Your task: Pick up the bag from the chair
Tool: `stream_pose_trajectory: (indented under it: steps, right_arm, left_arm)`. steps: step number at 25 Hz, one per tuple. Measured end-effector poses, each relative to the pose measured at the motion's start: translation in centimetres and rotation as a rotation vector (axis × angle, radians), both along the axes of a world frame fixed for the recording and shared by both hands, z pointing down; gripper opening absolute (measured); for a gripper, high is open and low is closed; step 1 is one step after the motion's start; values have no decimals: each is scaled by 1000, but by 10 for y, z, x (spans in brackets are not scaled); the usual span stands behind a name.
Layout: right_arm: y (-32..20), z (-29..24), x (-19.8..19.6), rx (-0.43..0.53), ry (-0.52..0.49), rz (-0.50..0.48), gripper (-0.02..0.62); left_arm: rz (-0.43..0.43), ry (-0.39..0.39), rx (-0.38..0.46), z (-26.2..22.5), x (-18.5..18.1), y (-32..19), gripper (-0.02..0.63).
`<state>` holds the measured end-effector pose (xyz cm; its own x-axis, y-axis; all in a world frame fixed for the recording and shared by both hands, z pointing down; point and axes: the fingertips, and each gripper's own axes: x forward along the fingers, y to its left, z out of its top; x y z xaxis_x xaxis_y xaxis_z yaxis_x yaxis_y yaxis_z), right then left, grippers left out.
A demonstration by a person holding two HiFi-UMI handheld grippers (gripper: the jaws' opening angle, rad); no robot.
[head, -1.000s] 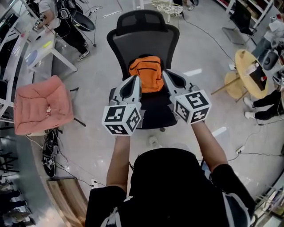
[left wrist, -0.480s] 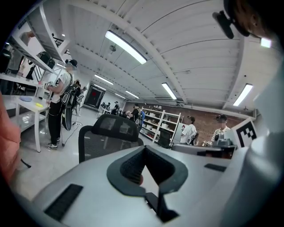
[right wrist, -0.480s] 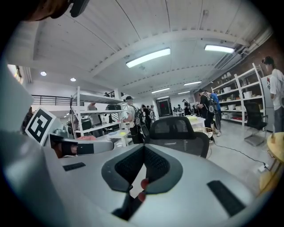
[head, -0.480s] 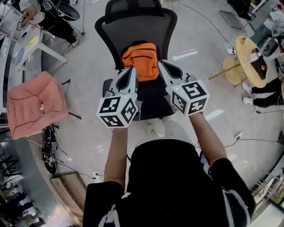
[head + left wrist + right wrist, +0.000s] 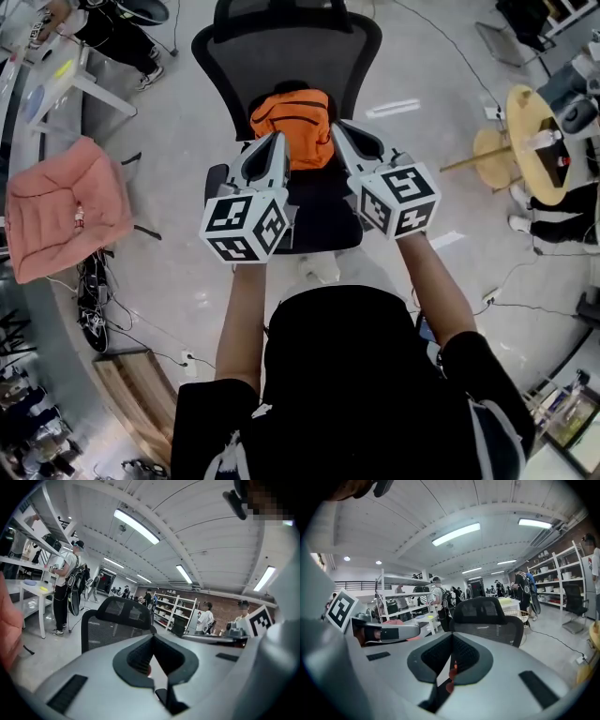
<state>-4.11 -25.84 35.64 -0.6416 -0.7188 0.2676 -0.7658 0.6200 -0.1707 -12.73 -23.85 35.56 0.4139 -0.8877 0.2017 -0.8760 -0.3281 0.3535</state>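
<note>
**Orange bag on the seat, both grippers closed beside it**

Orange bag (image 5: 292, 127) sits at the back of the black chair (image 5: 281, 47) seat, against the mesh backrest. The left gripper (image 5: 276, 141) points toward the bag's left edge and the right gripper (image 5: 337, 129) toward its right edge, so the bag lies between the two tips. Whether either tip touches it cannot be told. Each gripper's jaws are pressed together with nothing held. A pink cushion (image 5: 61, 206) lies well off to the left.
</note>
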Motion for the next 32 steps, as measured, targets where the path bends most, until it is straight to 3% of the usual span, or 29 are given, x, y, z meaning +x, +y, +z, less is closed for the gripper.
stream_pose_trajectory:
  steps: [14,32]
  right_arm:
    - [-66,58,19,-63,98,-87,1]
    - [-131,167,8,-190,188,-164,2]
  left_arm:
    - [-49,-7,-55,51,23,-56,8]
    - [-108,-57,-232,164,2,-107,8]
